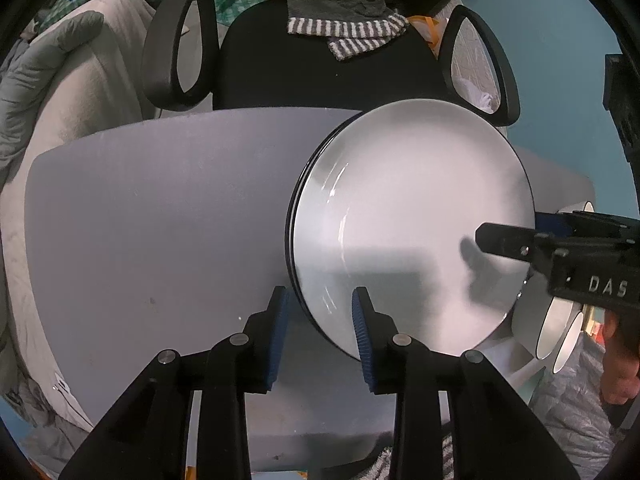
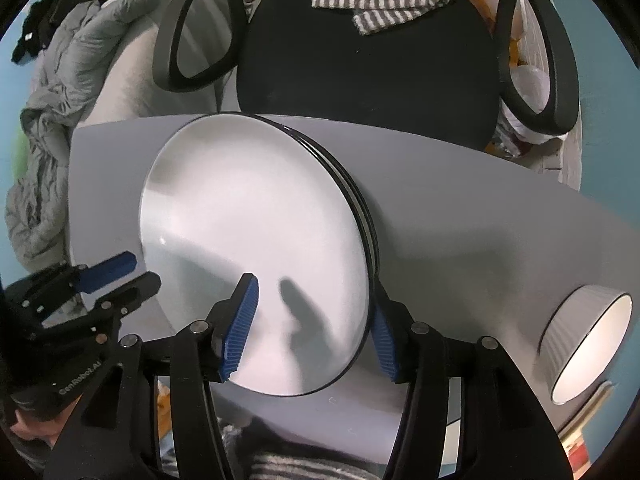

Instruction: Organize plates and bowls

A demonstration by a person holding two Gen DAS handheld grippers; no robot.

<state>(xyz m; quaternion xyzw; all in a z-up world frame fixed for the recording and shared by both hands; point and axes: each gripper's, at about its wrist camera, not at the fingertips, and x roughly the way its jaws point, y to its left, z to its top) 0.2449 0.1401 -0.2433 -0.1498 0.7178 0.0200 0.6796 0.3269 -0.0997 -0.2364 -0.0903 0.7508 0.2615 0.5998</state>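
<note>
On the grey worktop [image 1: 160,208] in the left wrist view sits a stack of white plates [image 1: 412,216]; the left tool [image 1: 320,332] straddles its near rim, pads parted and not pressing. From the right wrist view, the right tool [image 2: 316,328] spans the stack's [image 2: 256,240] near edge, jaws apart, gripping nothing; a white bowl [image 2: 588,340] lies tilted nearby
</note>
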